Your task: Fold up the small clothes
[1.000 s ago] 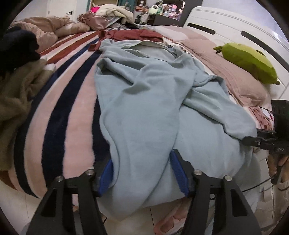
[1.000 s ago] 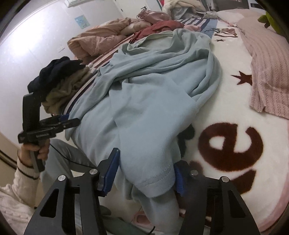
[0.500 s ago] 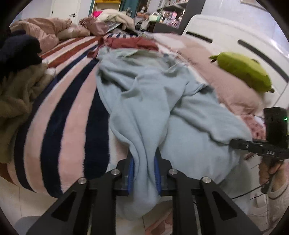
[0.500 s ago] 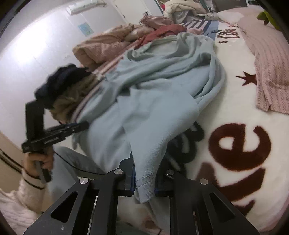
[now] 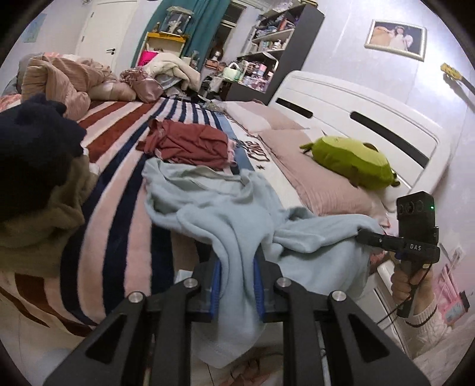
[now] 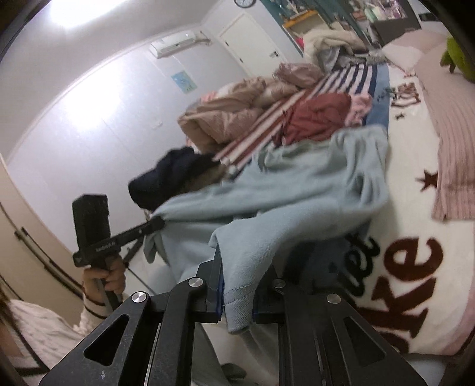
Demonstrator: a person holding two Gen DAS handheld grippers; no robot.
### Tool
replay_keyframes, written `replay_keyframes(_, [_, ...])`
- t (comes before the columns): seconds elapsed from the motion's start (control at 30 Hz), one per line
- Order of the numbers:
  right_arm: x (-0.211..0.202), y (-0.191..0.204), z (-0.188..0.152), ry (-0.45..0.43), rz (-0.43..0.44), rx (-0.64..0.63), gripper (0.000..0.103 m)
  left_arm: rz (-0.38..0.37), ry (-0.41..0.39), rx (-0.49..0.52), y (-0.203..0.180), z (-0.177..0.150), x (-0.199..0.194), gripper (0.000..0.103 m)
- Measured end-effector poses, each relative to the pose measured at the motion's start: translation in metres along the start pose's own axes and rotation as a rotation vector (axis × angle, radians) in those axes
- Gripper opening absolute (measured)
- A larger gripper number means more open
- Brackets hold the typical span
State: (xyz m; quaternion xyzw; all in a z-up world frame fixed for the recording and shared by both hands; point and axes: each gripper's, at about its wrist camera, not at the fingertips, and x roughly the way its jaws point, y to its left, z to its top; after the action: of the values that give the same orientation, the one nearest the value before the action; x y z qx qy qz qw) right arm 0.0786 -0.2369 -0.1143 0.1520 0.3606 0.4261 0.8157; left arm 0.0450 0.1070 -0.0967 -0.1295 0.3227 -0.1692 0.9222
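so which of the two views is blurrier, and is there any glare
Right wrist view: the light blue garment and dark hat are smeared by motion, and ceiling glare washes out the top left. Left wrist view: sharper, evenly lit, though the fisheye bends the white headboard.

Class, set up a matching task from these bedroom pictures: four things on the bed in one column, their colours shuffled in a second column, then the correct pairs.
Things
1. garment clamped in both grippers
2. plush toy on the pillow
3. crumpled top farther up the bed
4. star on the white blanket

Colours
A. green
B. dark red
C. light blue
D. brown

Pairs: 1-C, 2-A, 3-B, 4-D
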Motion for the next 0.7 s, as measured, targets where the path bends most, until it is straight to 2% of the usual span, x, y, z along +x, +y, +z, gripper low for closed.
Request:
replay_keyframes(0.07, [0.003,-0.007,0.011,-0.012,-0.029,0.001,0.007,0.024,0.002,0.006,0.007,0.013,0.015,0.016])
replay_keyframes(0.17, [0.019,-0.027,0.037,-0.009,-0.096,0.003,0.007,-0.001,0.023,-0.023,0.023,0.037,0.049,0.016])
replay_keyframes(0.3, [0.060,-0.073,0.078,0.026,-0.188,0.043,0.007,0.107,0.090,-0.012,0.047,0.076,0.121,0.016])
replay_keyframes(0.43, [0.104,-0.124,0.102,0.096,-0.279,0.116,0.007,0.164,0.168,0.002,0.070,0.089,0.187,0.021])
replay_keyframes(0.53, [0.128,-0.154,0.104,0.150,-0.320,0.157,0.007,0.201,0.239,0.025,0.082,0.084,0.224,0.026])
replay_keyframes(0.57, [0.130,-0.157,0.101,0.159,-0.321,0.162,0.008,0.201,0.261,0.033,0.086,0.080,0.234,0.030])
replay_keyframes(0.63, [0.135,-0.163,0.095,0.175,-0.309,0.158,0.011,0.180,0.253,0.039,0.085,0.078,0.234,0.040])
replay_keyframes(0.67, [0.134,-0.163,0.093,0.184,-0.289,0.153,0.015,0.156,0.253,0.042,0.082,0.078,0.230,0.053])
replay_keyframes(0.7, [0.133,-0.161,0.093,0.188,-0.274,0.149,0.023,0.133,0.255,0.042,0.080,0.078,0.225,0.067])
